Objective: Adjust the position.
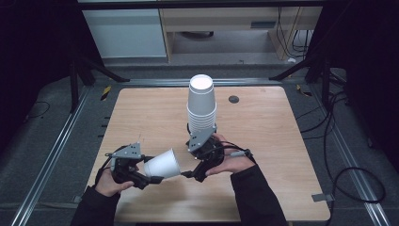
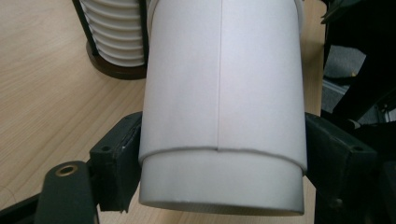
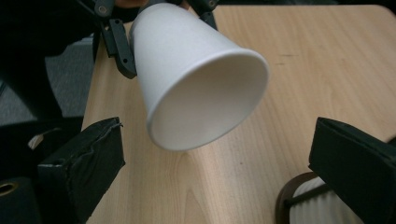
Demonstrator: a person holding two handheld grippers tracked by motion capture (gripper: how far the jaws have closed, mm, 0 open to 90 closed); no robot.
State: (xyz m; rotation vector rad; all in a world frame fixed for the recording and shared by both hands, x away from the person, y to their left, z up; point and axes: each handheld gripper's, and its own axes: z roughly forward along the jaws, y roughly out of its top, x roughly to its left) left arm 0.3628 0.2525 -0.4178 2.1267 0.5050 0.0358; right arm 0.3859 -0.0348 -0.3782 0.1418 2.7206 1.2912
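My left gripper (image 1: pixel 151 175) is shut on a single white paper cup (image 1: pixel 162 164) near its base, holding it on its side above the table's front left, mouth toward the right. In the left gripper view the cup (image 2: pixel 224 102) sits between the two black jaws. In the right gripper view the cup's open mouth (image 3: pixel 205 98) faces me, just beyond my right gripper (image 3: pixel 219 168), which is open with nothing between its jaws. A tall stack of white paper cups (image 1: pixel 202 106) stands in a dark round holder mid-table, right behind the right gripper (image 1: pixel 193 173).
The wooden table (image 1: pixel 141 113) has bare surface left and right of the stack. A small dark round mark (image 1: pixel 234 99) lies at the back right. Metal rails and cables run along the floor on both sides.
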